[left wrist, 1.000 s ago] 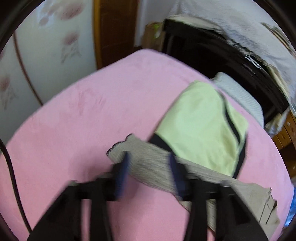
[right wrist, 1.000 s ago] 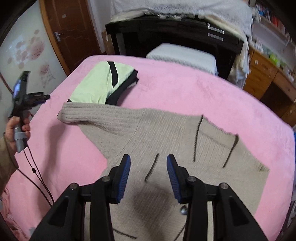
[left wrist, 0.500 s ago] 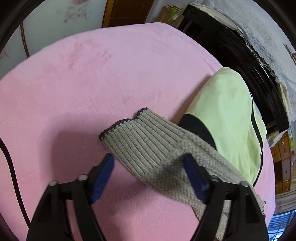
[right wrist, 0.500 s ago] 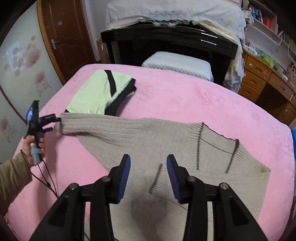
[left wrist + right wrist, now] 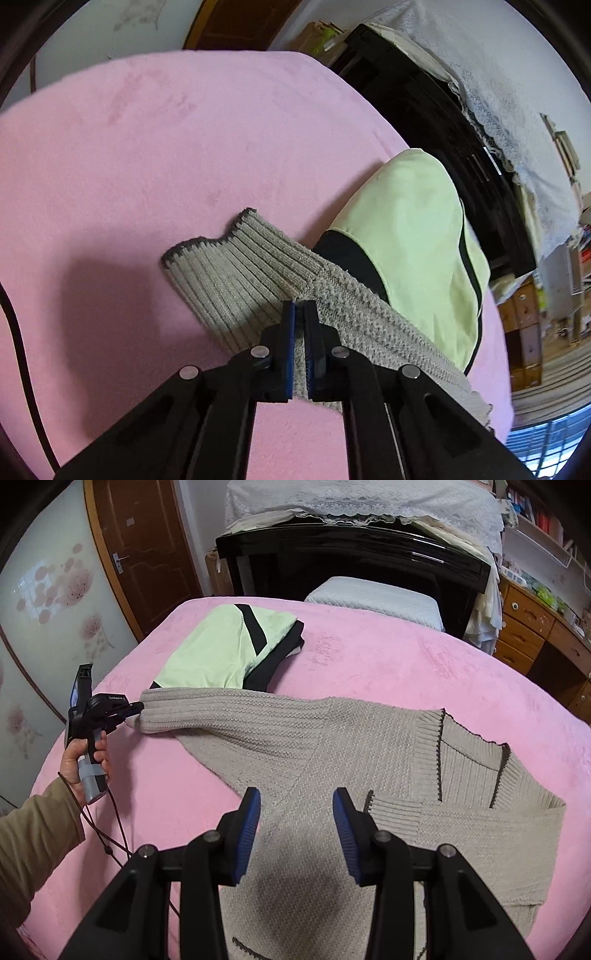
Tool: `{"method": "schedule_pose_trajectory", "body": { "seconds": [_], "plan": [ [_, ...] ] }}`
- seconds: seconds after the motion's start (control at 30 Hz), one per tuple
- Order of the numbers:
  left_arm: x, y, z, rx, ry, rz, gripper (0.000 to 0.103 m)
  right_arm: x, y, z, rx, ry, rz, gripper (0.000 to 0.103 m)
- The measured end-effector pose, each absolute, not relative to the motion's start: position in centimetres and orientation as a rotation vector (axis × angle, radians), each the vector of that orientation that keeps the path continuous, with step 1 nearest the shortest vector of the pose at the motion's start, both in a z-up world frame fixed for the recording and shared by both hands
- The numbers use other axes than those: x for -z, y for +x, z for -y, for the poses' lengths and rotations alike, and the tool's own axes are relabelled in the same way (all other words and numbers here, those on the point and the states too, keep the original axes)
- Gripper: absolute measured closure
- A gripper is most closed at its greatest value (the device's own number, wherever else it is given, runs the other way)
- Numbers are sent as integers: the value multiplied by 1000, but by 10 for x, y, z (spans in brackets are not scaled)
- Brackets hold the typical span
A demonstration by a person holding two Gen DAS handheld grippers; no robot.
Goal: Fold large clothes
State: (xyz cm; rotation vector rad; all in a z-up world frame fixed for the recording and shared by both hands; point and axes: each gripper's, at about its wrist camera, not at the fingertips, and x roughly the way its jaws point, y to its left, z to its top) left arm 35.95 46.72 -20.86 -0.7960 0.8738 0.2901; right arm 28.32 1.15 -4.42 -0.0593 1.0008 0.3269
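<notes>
A beige knitted sweater (image 5: 332, 760) with dark trim lies spread on the pink bed cover (image 5: 388, 664). Its left sleeve (image 5: 236, 280) stretches out to the left with the ribbed cuff flat on the cover. My left gripper (image 5: 299, 310) is shut on this sleeve just behind the cuff; it also shows in the right wrist view (image 5: 135, 707), held by a hand. My right gripper (image 5: 296, 812) is open and empty, above the sweater's body. The other sleeve (image 5: 461, 830) lies folded across the body.
A folded light-green garment with black stripes (image 5: 229, 650) lies on the bed just behind the sleeve. A white pillow (image 5: 373, 598) and a black headboard (image 5: 351, 550) stand at the far end. A wooden door (image 5: 144, 546) is left, wooden drawers (image 5: 532, 635) right.
My left gripper has moved down onto the sleeve and closed on it behind the cuff. My right gripper has drawn back and up from the sweater and stays open.
</notes>
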Motion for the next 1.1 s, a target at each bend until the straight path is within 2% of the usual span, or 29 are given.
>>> {"method": "schedule_pose_trajectory", "body": {
  "seconds": [0.2, 0.47, 0.6, 0.73, 0.93, 1.03, 1.1],
  "plan": [
    [148, 346, -439, -276, -613, -816, 101, 48, 284, -2, -322, -50, -1005, 62],
    [105, 311, -415, -232, -577, -746, 101, 48, 288, 15, -307, -12, -992, 62],
    [57, 297, -355, -146, -450, -679, 103, 41, 287, 29, -293, 4, -989, 62],
    [17, 290, -256, 13, -315, -623, 103, 36, 288, 57, -242, 15, -973, 62],
    [32, 293, -111, 290, -227, -696, 103, 42, 280, 118, -128, 41, -945, 62],
    [42, 290, -73, 329, -206, -728, 103, 47, 274, 133, -118, 47, -944, 62],
    [45, 286, -66, 321, -194, -750, 99, 51, 274, 136, -129, 63, -952, 62]
  ]
}}
